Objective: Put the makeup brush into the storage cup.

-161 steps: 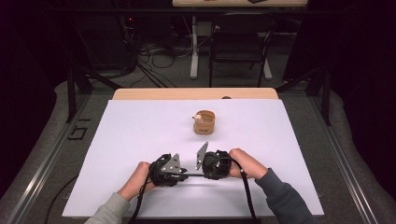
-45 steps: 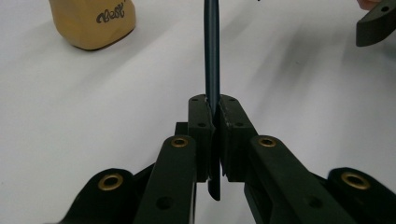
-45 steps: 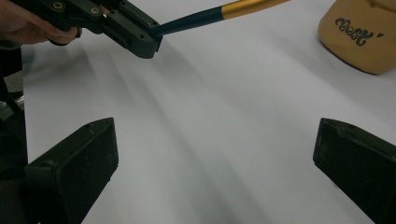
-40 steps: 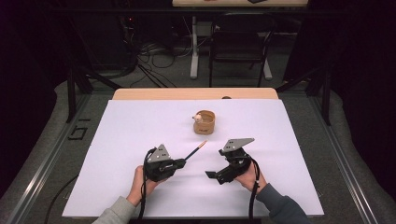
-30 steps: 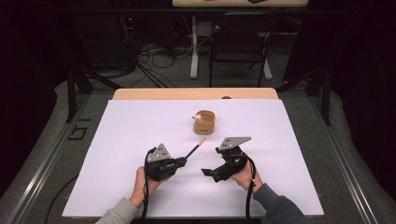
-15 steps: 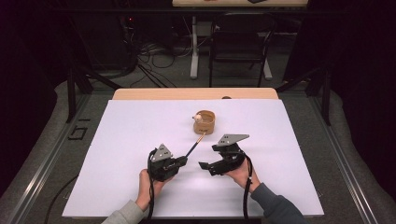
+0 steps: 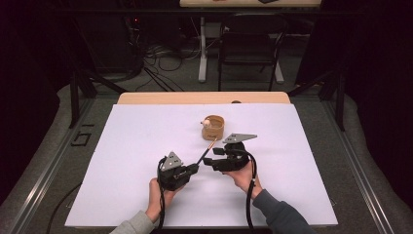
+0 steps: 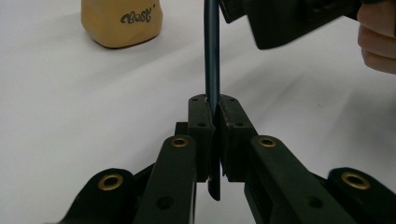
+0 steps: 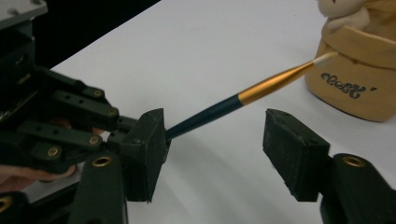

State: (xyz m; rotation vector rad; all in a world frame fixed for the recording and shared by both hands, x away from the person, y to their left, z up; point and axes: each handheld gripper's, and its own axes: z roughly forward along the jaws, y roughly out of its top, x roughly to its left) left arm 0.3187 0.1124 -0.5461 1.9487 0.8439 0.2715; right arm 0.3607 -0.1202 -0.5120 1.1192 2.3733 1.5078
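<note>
A slim brush [image 7: 206, 151] with a dark blue handle, gold ferrule and pale tip [image 9: 322, 59] is clamped at its handle end in my left gripper [image 7: 194, 167], which is shut on it [image 8: 212, 105]. It slants up and right, its tip close to the tan ceramic holder [image 7: 213, 127] marked "Best" [image 9: 359, 79]. My right gripper [image 7: 213, 157] is open just right of the brush. In the right gripper view the handle [image 9: 205, 116] crosses the wide gap of that gripper [image 9: 217, 149] without touching either pad.
White sheet [image 7: 122, 161] covers the table, with a wooden edge [image 7: 160, 98] at the far side. Beyond it stand a chair [image 7: 248, 44] and cables on the dark floor. The person's hands [image 7: 243, 178] hold both grippers near the front middle.
Both grippers have drifted right and forward. The brush tip has come closer to the holder, and the right gripper has closed in on the brush from the right, still open.
</note>
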